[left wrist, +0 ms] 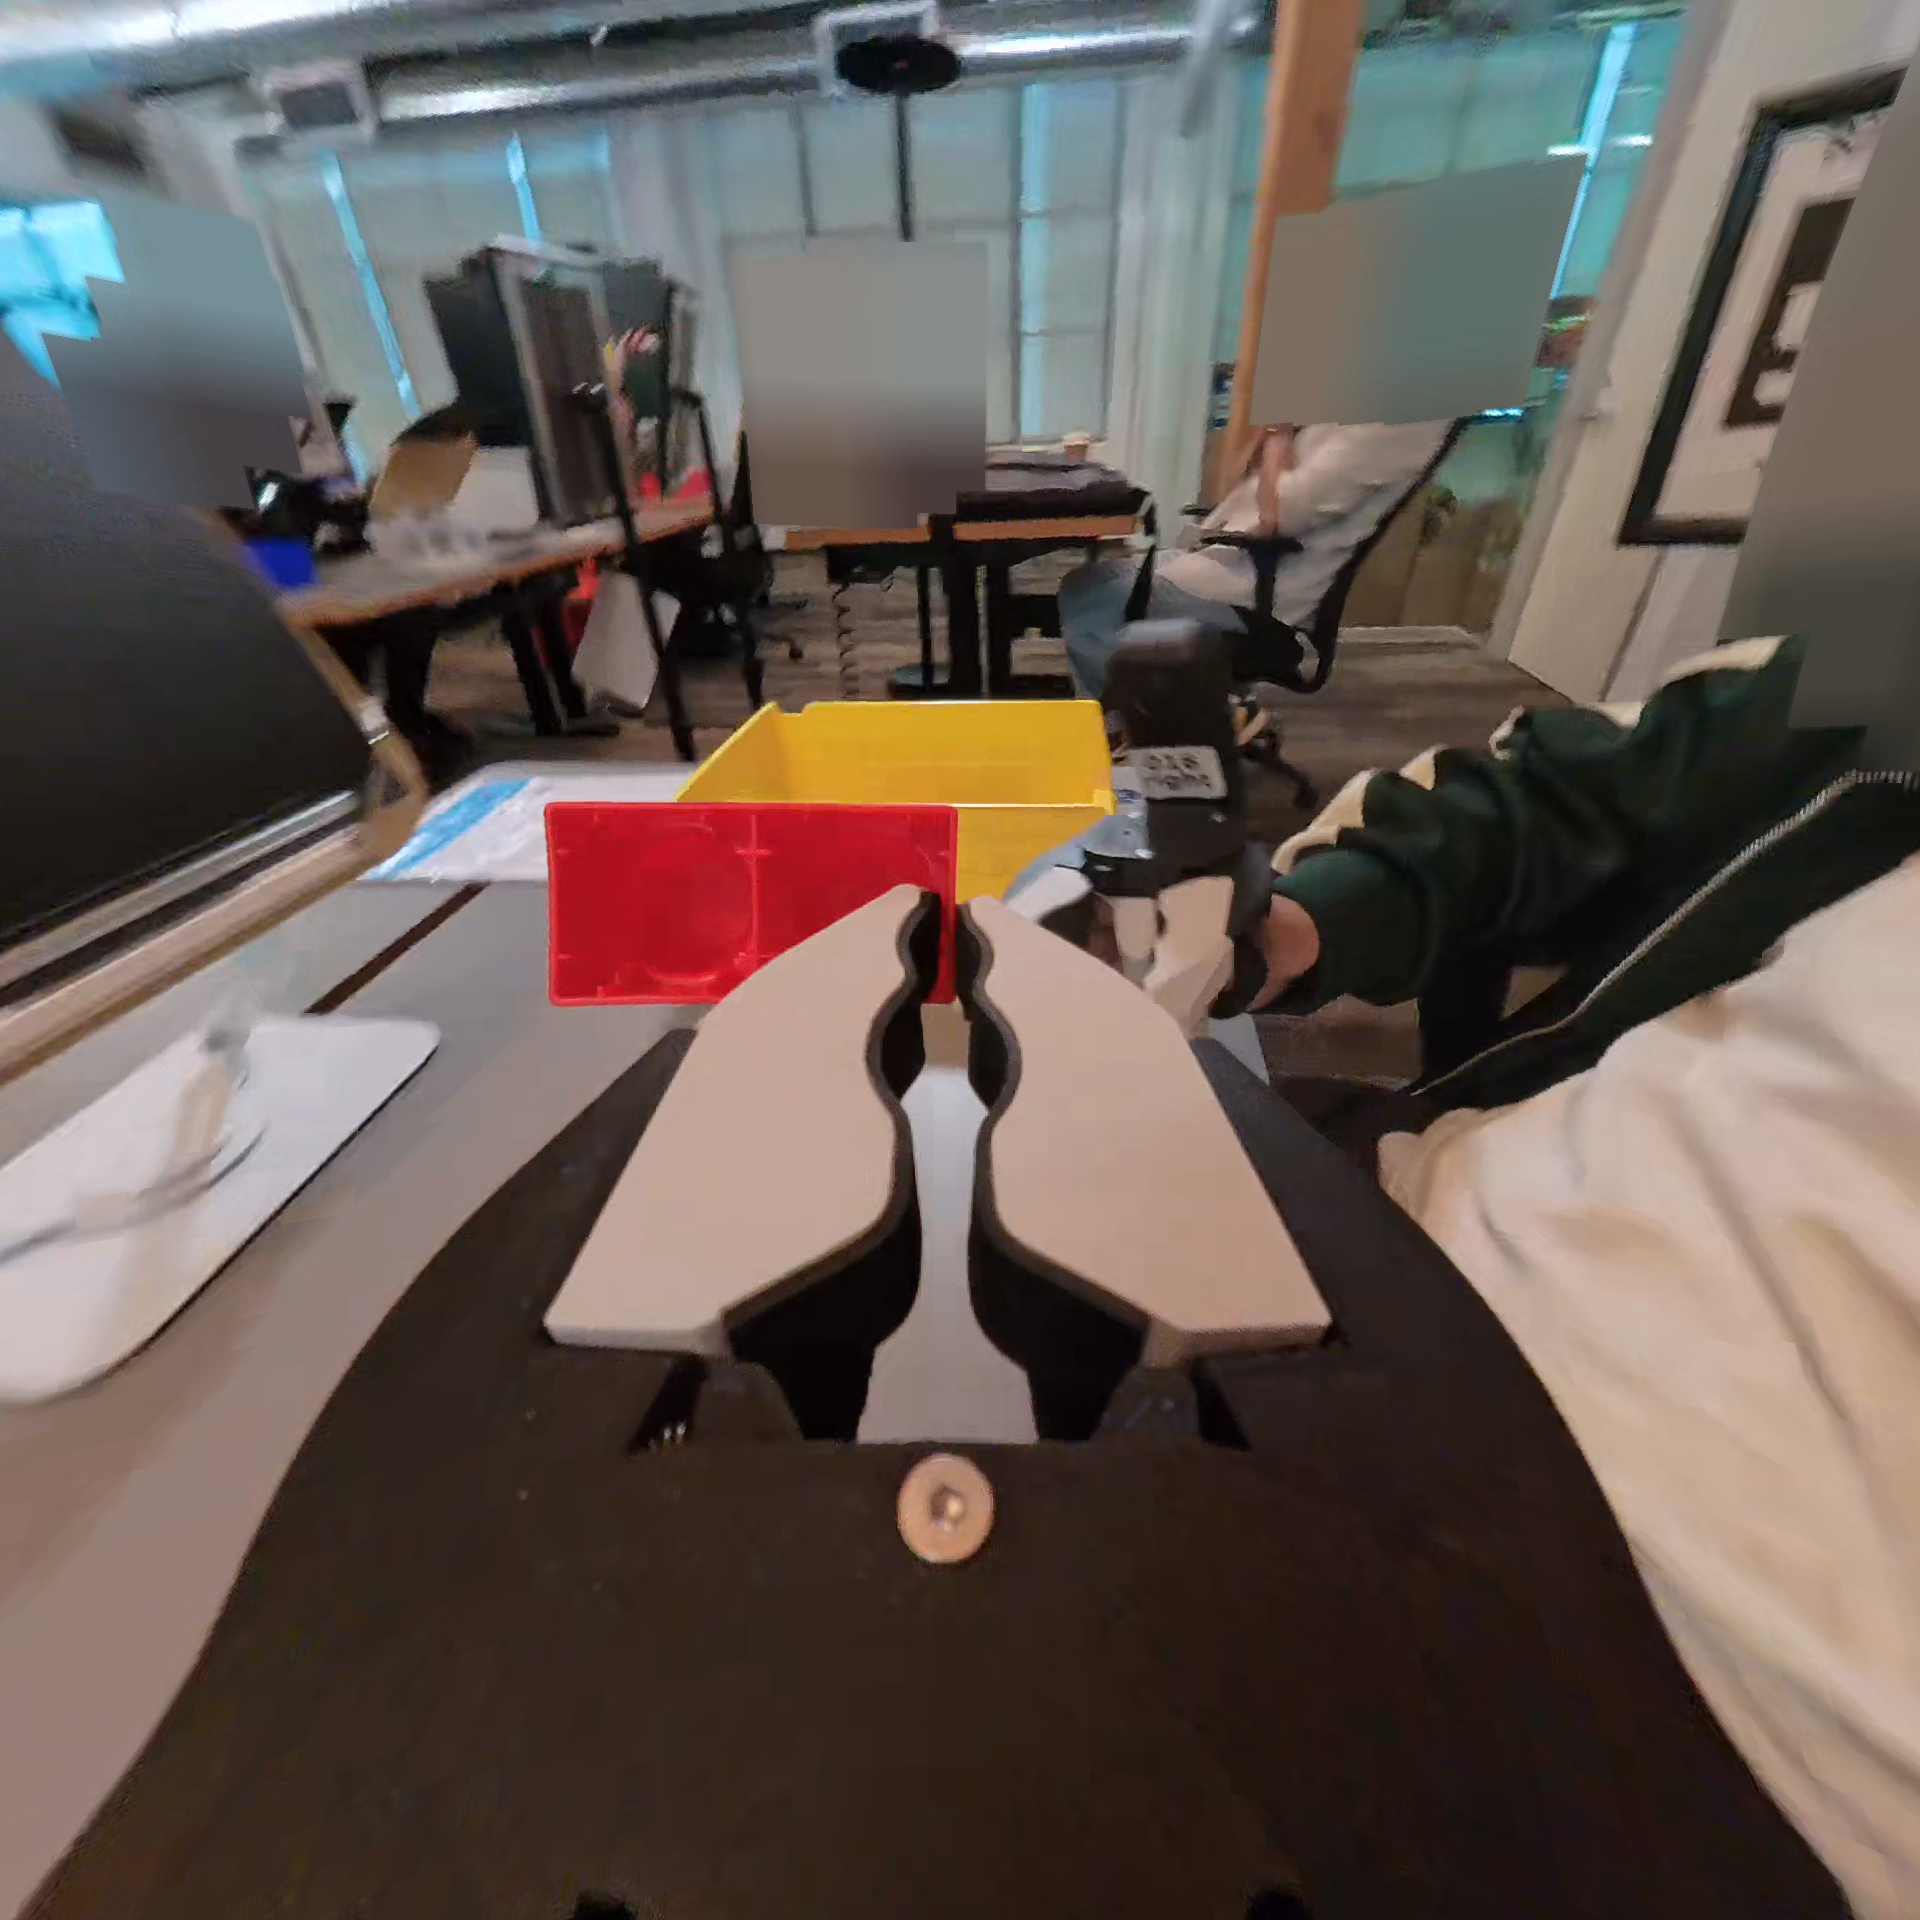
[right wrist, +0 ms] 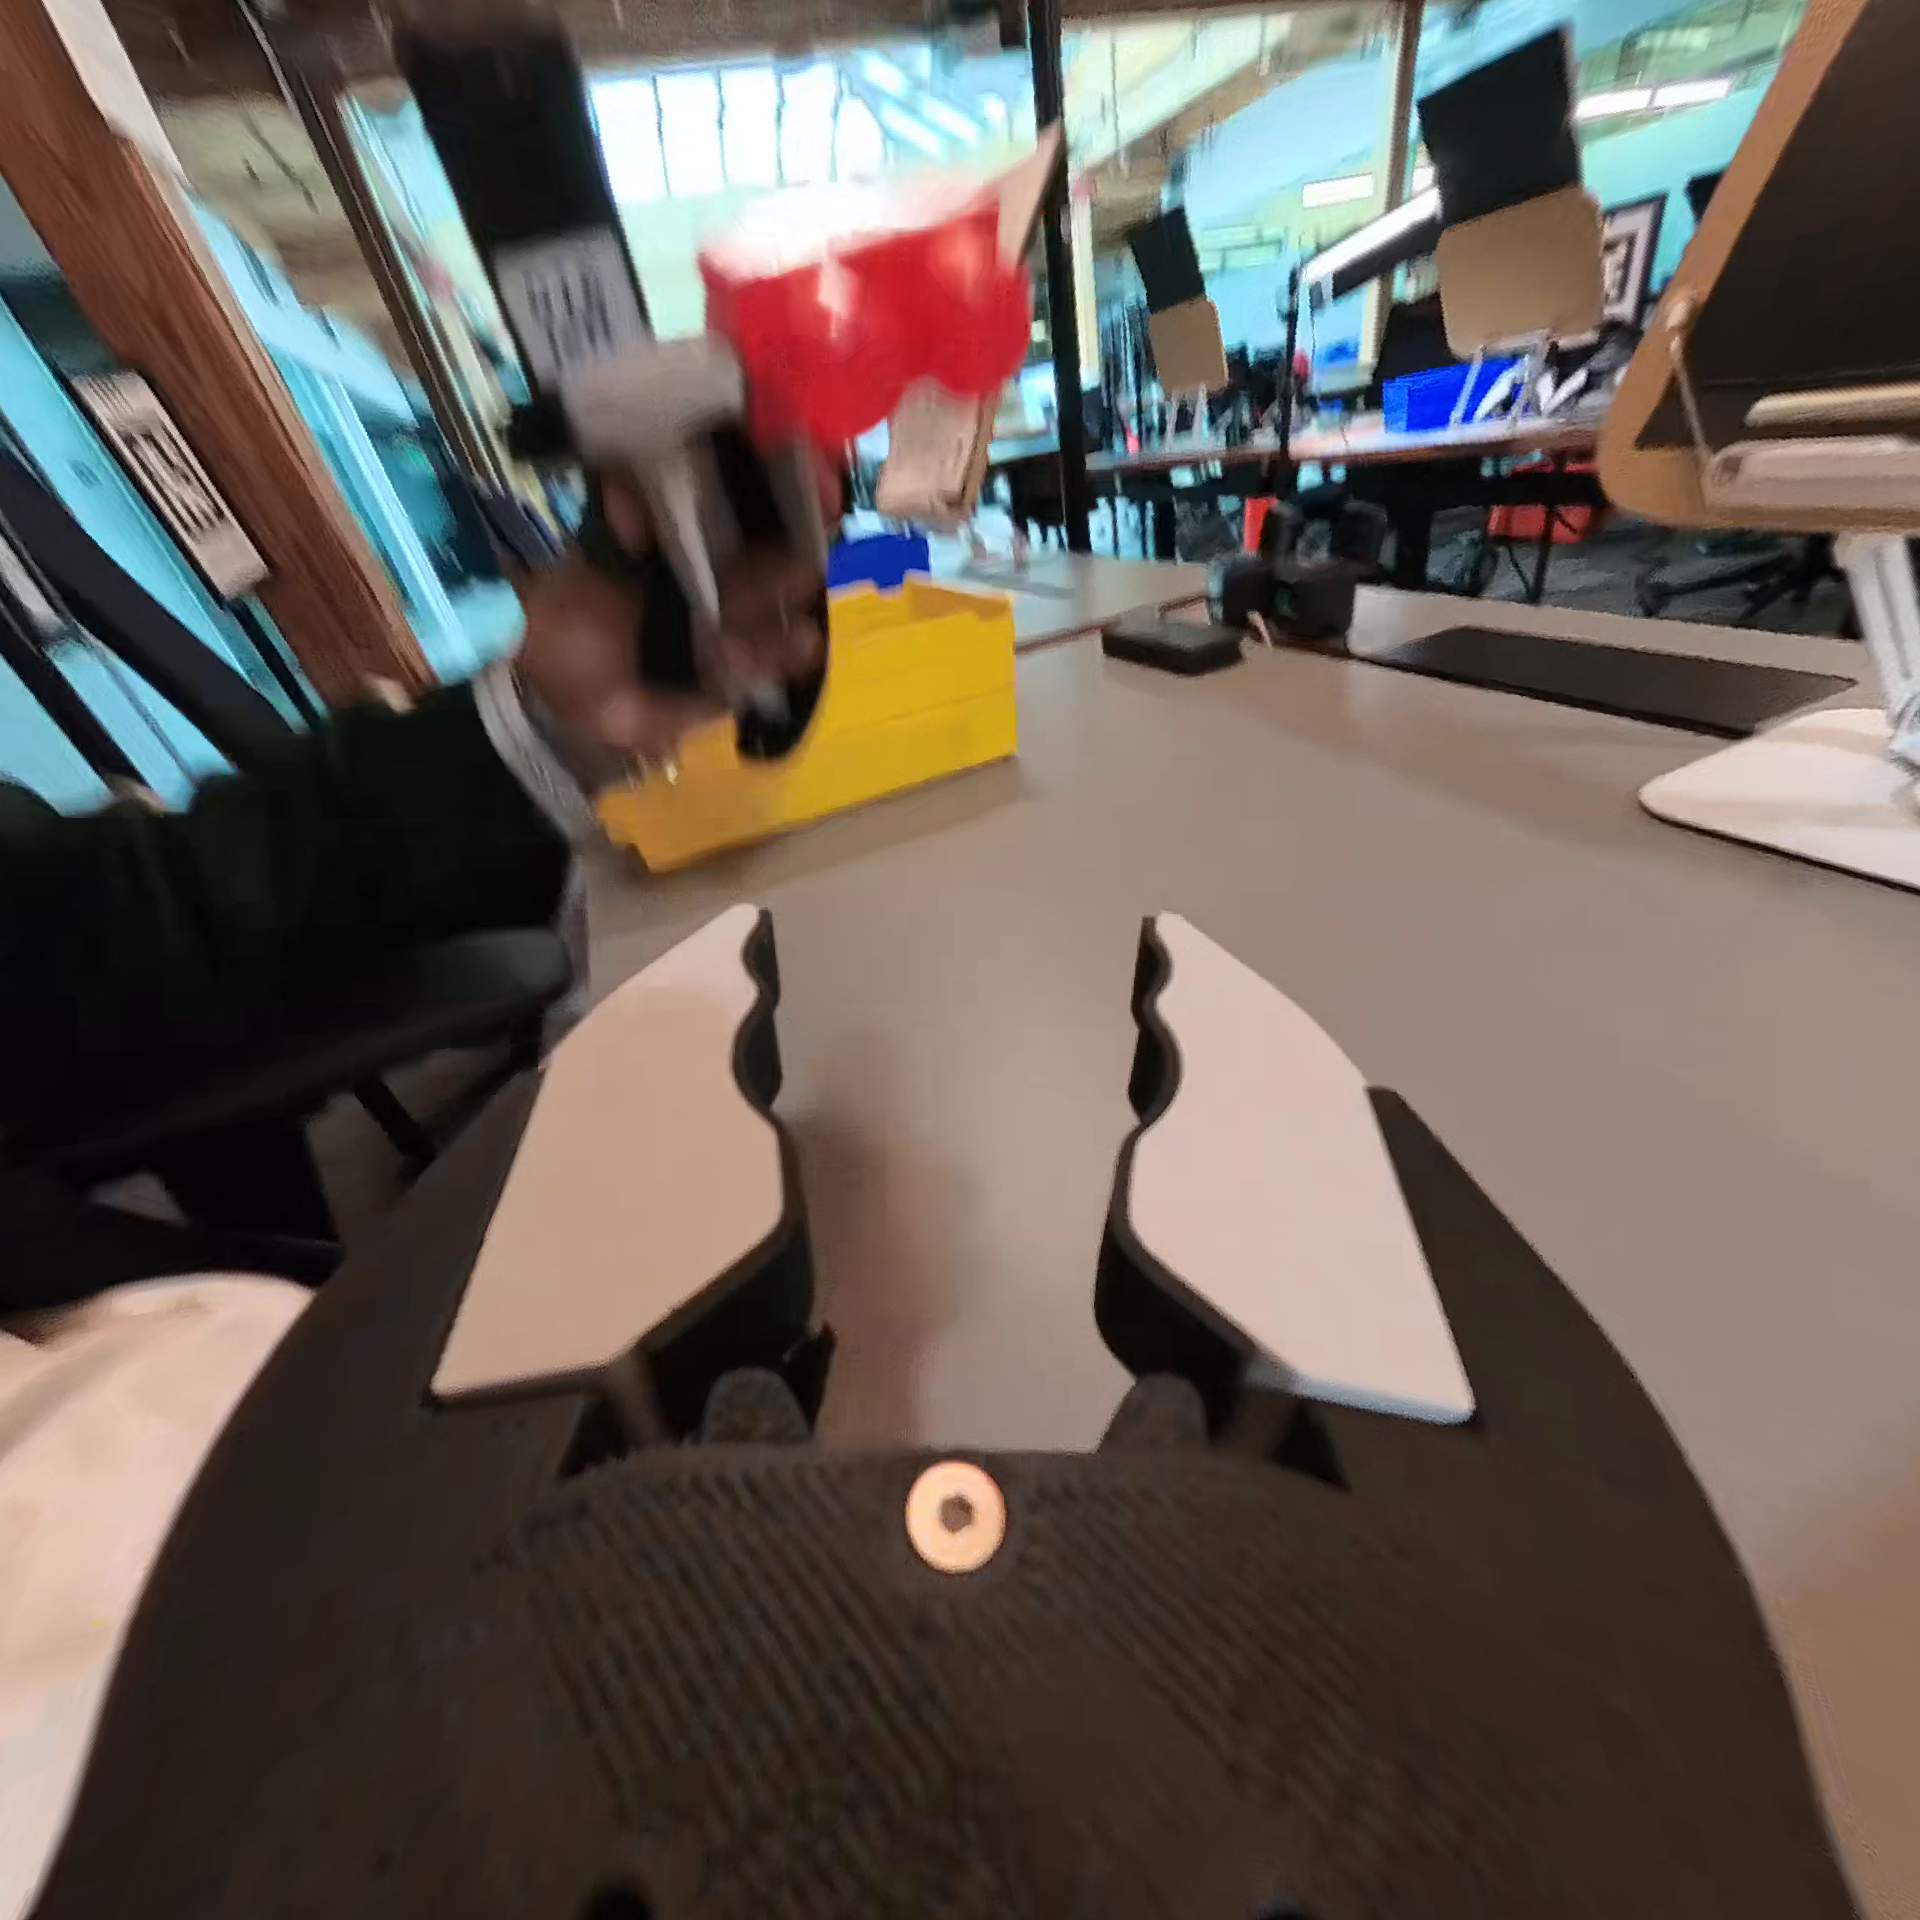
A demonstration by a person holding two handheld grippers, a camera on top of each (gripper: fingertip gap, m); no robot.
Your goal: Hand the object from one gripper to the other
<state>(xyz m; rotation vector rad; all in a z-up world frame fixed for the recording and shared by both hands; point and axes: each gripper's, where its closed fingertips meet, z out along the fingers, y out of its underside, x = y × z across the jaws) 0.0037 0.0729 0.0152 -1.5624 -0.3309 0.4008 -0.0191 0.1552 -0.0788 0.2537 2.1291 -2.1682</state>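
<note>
Fingers [left wrist: 831,1039] of the left gripper [left wrist: 943,935] pinch the right edge of a flat red plastic piece [left wrist: 727,904], held upright above the grey worktop [left wrist: 499,966]. Behind it, at 12 o'clock, sits a yellow bin [left wrist: 935,758]. At 3 o'clock the right gripper [left wrist: 1164,831] shows farther off, held by a hand [left wrist: 1283,935] in a dark green sleeve [left wrist: 1558,831]. A white monitor base [left wrist: 208,1143] lies at 9 o'clock.

From the right wrist view, the right gripper [right wrist: 951,935] has its fingers [right wrist: 644,1143] spread wide with nothing between them. At 11 o'clock, blurred, the left gripper [right wrist: 665,436] holds the red plastic piece [right wrist: 862,312] in the air above the yellow bin [right wrist: 894,707]. A white monitor stand [right wrist: 1808,790] is at 2 o'clock.
</note>
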